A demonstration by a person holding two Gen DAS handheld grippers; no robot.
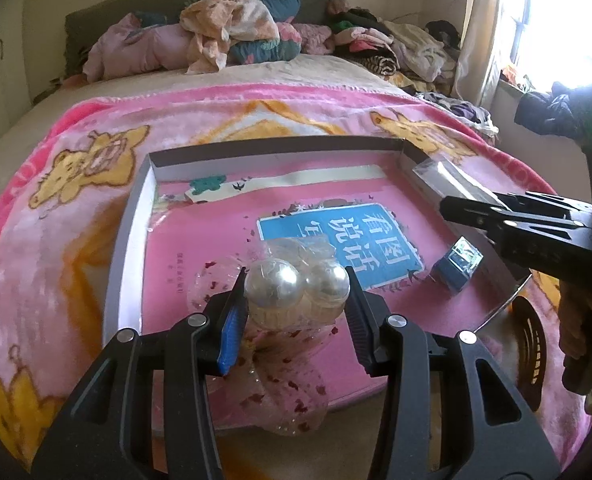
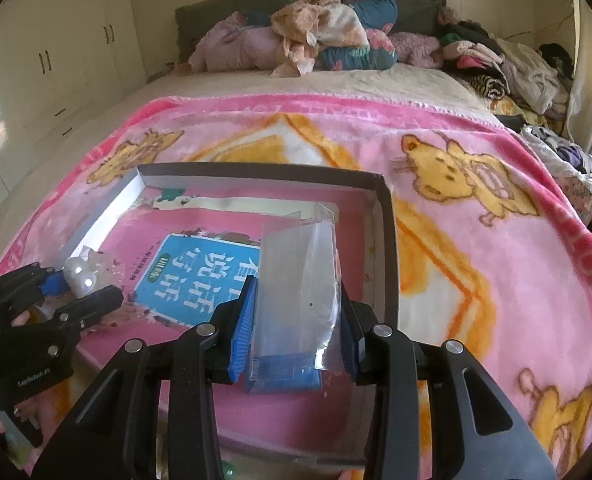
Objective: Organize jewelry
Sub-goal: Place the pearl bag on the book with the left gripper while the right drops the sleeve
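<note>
A pink blanket (image 2: 475, 240) covers the bed, and on it lies a shallow box lid (image 1: 136, 240) holding a pink book (image 1: 335, 236). The left tool (image 1: 296, 300) is closed on two large pearl beads (image 1: 296, 286) in clear wrapping, above the book. The right tool (image 2: 297, 320) clamps a clear plastic sleeve (image 2: 299, 276). Only the left view shows a small blue box (image 1: 455, 266) near the lid's right wall.

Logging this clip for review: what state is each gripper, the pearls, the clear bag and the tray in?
Left gripper: shut on pearls.
Pearls: held, wrapped in clear plastic.
Right gripper: shut on clear bag.
Clear bag: held, standing up.
Tray: lidless, on blanket.
</note>
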